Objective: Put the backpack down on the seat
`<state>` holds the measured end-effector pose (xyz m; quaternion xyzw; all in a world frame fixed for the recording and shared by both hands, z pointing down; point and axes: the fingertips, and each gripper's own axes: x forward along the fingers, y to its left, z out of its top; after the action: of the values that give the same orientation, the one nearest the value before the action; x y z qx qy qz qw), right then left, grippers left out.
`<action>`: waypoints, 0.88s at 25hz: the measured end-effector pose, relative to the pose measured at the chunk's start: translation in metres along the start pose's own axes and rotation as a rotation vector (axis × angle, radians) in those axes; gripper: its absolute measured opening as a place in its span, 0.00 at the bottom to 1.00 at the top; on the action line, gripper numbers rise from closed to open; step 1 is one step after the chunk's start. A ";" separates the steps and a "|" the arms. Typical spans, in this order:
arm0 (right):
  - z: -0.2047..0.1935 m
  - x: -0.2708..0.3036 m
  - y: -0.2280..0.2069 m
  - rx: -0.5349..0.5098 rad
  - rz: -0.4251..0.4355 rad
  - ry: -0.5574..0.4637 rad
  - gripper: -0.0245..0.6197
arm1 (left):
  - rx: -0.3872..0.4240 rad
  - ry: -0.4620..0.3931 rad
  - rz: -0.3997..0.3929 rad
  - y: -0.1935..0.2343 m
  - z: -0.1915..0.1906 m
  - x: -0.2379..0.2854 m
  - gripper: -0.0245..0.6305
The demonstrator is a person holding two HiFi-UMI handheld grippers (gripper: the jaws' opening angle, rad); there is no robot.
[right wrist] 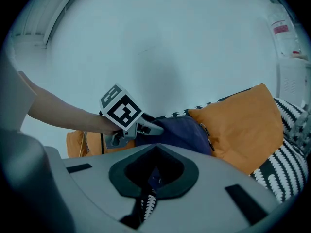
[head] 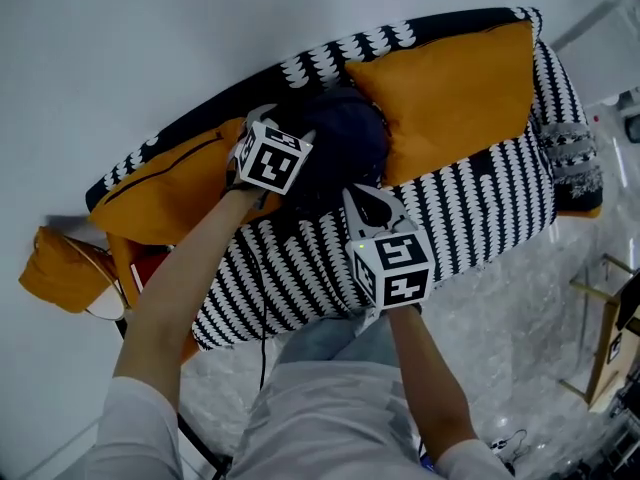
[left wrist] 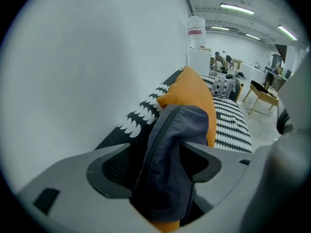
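Observation:
The dark navy backpack [head: 345, 133] sits on the black-and-white patterned sofa [head: 470, 208], against the backrest between two orange cushions. My left gripper [head: 290, 123] is at its top left. In the left gripper view the left gripper [left wrist: 160, 149] stands open, with a fold of the backpack [left wrist: 167, 125] loose between the wide jaws. My right gripper [head: 352, 190] points at the backpack's near edge, over the seat. In the right gripper view the right gripper [right wrist: 154, 148] has its tips together; a dark blue scrap shows in the hollow behind them, and the backpack [right wrist: 184, 132] lies beyond.
A large orange cushion [head: 450, 88] leans right of the backpack and another [head: 170, 188] left of it. A third orange cushion [head: 55, 268] hangs off the sofa's left end. A grey patterned cloth [head: 570, 153] lies at the right end. A wooden frame [head: 600, 348] stands on the floor.

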<state>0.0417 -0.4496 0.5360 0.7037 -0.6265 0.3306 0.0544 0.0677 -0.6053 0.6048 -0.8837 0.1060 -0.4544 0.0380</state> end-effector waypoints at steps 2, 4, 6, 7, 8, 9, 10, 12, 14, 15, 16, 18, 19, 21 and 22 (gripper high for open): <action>0.003 -0.004 0.002 -0.003 0.007 -0.003 0.04 | -0.017 -0.002 -0.003 0.000 0.000 -0.007 0.50; 0.007 -0.008 0.003 -0.010 0.012 -0.007 0.04 | -0.035 -0.006 -0.003 0.000 0.001 -0.018 0.50; 0.010 -0.014 0.003 -0.017 0.016 -0.009 0.04 | -0.051 -0.019 0.002 -0.002 0.002 -0.028 0.50; 0.012 -0.018 0.004 -0.020 0.018 -0.010 0.04 | -0.059 -0.030 0.004 -0.004 0.002 -0.033 0.50; 0.014 -0.022 0.005 -0.025 0.022 -0.011 0.04 | -0.069 -0.041 0.007 -0.006 0.003 -0.038 0.49; 0.016 -0.025 0.006 -0.031 0.027 -0.013 0.04 | -0.078 -0.051 0.013 -0.008 0.004 -0.044 0.49; 0.019 -0.029 0.006 -0.038 0.033 -0.015 0.04 | -0.089 -0.058 0.019 -0.010 0.007 -0.052 0.49; 0.024 -0.036 0.008 -0.052 0.043 -0.017 0.04 | -0.112 -0.072 0.022 -0.017 0.011 -0.065 0.49; 0.029 -0.044 0.011 -0.066 0.053 -0.020 0.04 | -0.143 -0.088 0.010 -0.027 0.014 -0.078 0.49; 0.032 -0.047 0.012 -0.072 0.060 -0.023 0.04 | -0.158 -0.094 0.007 -0.033 0.017 -0.086 0.48; 0.034 -0.052 0.013 -0.079 0.066 -0.026 0.04 | -0.170 -0.102 0.005 -0.039 0.019 -0.093 0.48; 0.038 -0.061 0.015 -0.094 0.081 -0.029 0.04 | -0.193 -0.121 0.003 -0.053 0.024 -0.106 0.47; 0.039 -0.065 0.016 -0.103 0.089 -0.029 0.04 | -0.206 -0.133 0.003 -0.060 0.026 -0.112 0.46; 0.042 -0.075 0.018 -0.120 0.105 -0.032 0.04 | -0.234 -0.157 0.005 -0.074 0.031 -0.124 0.45; 0.044 -0.080 0.020 -0.126 0.113 -0.037 0.04 | -0.246 -0.170 0.006 -0.081 0.034 -0.130 0.45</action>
<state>0.0412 -0.4076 0.4527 0.6684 -0.6856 0.2801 0.0684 0.0346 -0.4989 0.4945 -0.9166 0.1601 -0.3615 -0.0602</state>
